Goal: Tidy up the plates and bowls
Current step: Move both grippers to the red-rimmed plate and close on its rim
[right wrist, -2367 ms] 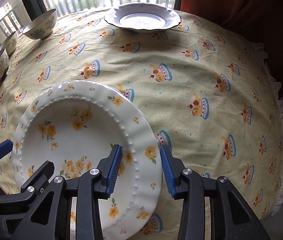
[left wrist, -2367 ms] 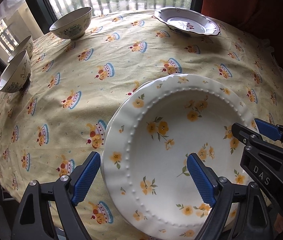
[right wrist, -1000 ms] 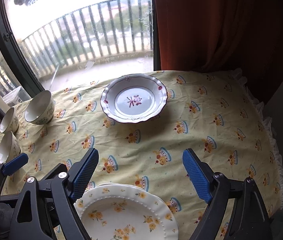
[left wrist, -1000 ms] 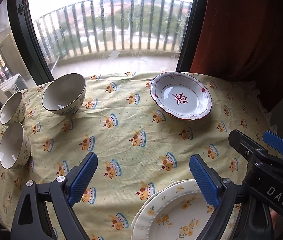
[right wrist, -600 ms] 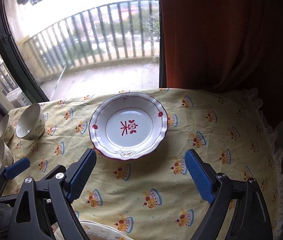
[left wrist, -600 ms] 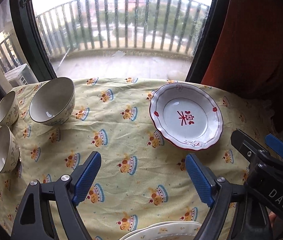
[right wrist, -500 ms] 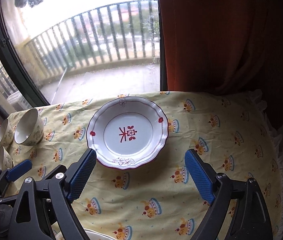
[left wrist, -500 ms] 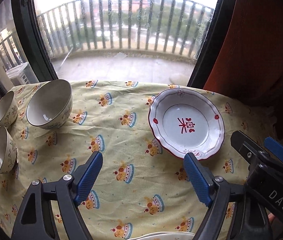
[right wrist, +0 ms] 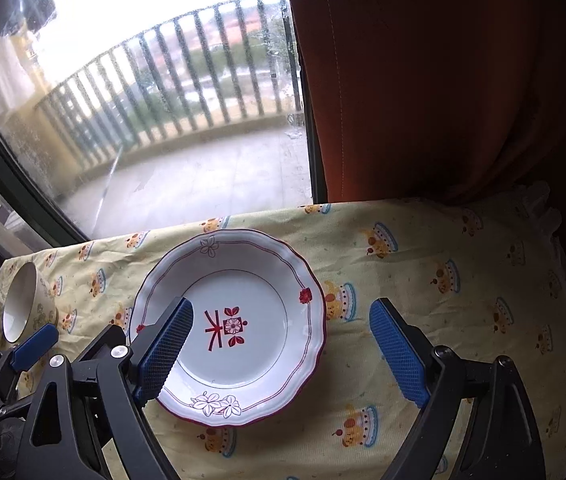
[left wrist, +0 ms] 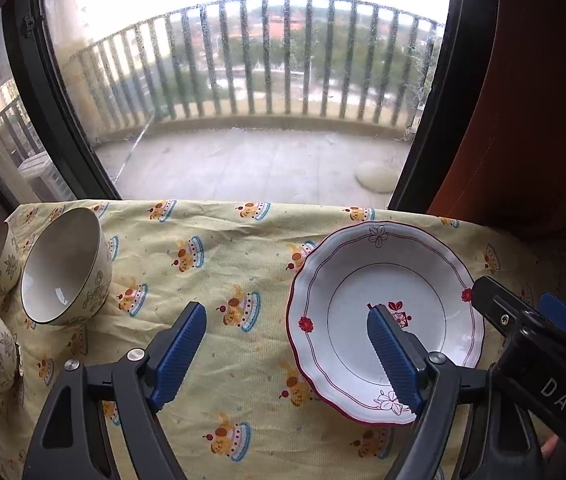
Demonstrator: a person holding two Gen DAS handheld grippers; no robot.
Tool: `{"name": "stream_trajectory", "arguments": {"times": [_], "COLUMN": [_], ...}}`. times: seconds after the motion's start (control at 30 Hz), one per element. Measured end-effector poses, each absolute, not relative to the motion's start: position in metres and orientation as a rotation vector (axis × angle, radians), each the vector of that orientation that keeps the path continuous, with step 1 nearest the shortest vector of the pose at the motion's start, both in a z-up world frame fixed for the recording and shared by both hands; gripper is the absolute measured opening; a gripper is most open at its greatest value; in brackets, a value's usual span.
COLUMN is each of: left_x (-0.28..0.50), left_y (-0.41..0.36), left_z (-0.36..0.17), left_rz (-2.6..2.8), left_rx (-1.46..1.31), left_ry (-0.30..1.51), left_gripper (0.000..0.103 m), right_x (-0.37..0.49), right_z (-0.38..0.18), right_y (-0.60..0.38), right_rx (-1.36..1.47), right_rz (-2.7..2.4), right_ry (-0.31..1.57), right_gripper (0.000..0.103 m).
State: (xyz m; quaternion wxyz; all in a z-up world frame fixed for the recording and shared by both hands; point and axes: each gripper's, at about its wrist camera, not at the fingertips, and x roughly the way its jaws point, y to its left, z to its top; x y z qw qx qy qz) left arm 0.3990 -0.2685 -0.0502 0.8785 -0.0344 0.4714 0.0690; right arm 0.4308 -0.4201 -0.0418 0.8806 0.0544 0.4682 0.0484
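Plate (right wrist: 239, 328): red-rimmed, flat on the cloth-covered counter (right wrist: 443, 280), far side near the window.
Right gripper (right wrist: 279, 354): jaws wide, empty, plate just ahead between them; nearer arm.
Left gripper (left wrist: 289, 354): jaws wide, empty; plate ahead-right.
Bowls (left wrist: 63, 266): three, far left.
Writing: "DAS" on gripper body; red character in plate centre.

Blown-out window (left wrist: 251, 80) backlight — fisheye-bent edges
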Motion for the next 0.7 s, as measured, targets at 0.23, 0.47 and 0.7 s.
{"name": "stream_trajectory", "arguments": {"times": [0.23,0.47,0.7], "left_x": [0.426,0.437,0.440], "left_y": [-0.268,-0.276,-0.286], "left_z": [-0.087,-0.109,-0.113], "left_rz": [0.141,0.133,0.077], "left_rx": [-0.118,-0.099,-0.086], "left_ry": [1.044,1.083,1.093], "left_gripper": [0.079,0.071,0.053], "right_x": [0.463,0.479,0.482], "right_z": [-0.073,-0.098,-0.106], "right_y": [-0.413,-0.411,-0.411], "right_rx": [0.072,0.070,0.105], "right_rz": [0.058,0.069,0.095], "right_ry": [1.012,1.058,1.095], "right_gripper": [0.092,0.083,0.068]}}
